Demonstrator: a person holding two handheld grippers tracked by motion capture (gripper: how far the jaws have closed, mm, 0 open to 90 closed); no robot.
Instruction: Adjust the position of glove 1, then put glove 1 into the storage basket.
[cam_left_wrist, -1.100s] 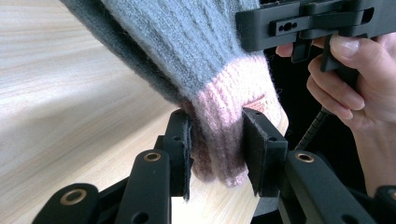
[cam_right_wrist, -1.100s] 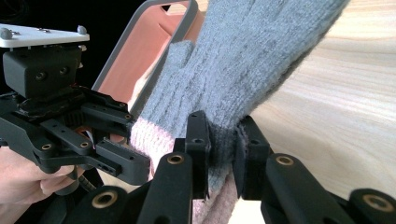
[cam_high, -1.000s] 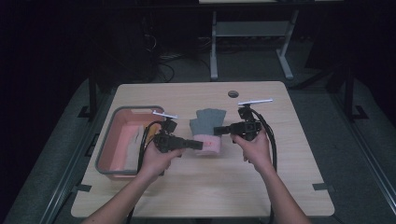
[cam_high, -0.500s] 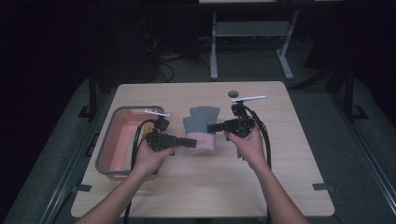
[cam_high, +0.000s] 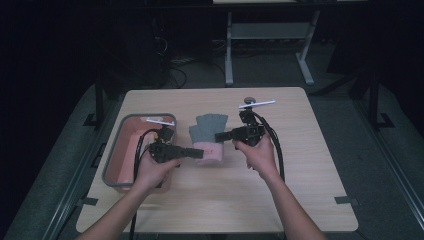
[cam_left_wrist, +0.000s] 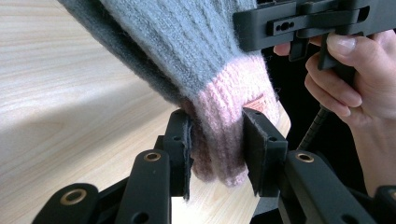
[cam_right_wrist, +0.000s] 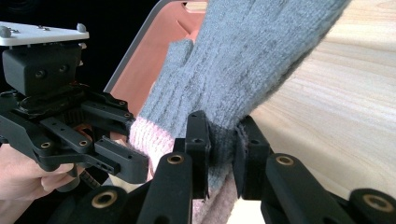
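A grey knit glove (cam_high: 209, 129) with a pink cuff (cam_high: 211, 151) hangs stretched between my two grippers, just above the wooden table. My left gripper (cam_high: 198, 154) is shut on the pink cuff (cam_left_wrist: 219, 135), pinching it between both pads. My right gripper (cam_high: 219, 136) is shut on the grey knit (cam_right_wrist: 243, 51) just above the cuff. In the left gripper view the glove (cam_left_wrist: 187, 51) rises up and to the left from the jaws. The fingers of the glove trail toward the far side of the table.
A pink bin with a grey rim (cam_high: 111, 165) stands at the table's left, close beside my left hand; its inside (cam_right_wrist: 163, 51) lies behind the glove. A small dark round object (cam_high: 248, 100) sits near the far edge. Bare wood (cam_high: 300, 190) spreads to the right and front.
Both hands have shifted left across the table, carrying the glove with them toward the bin. Both grips stay as they were.
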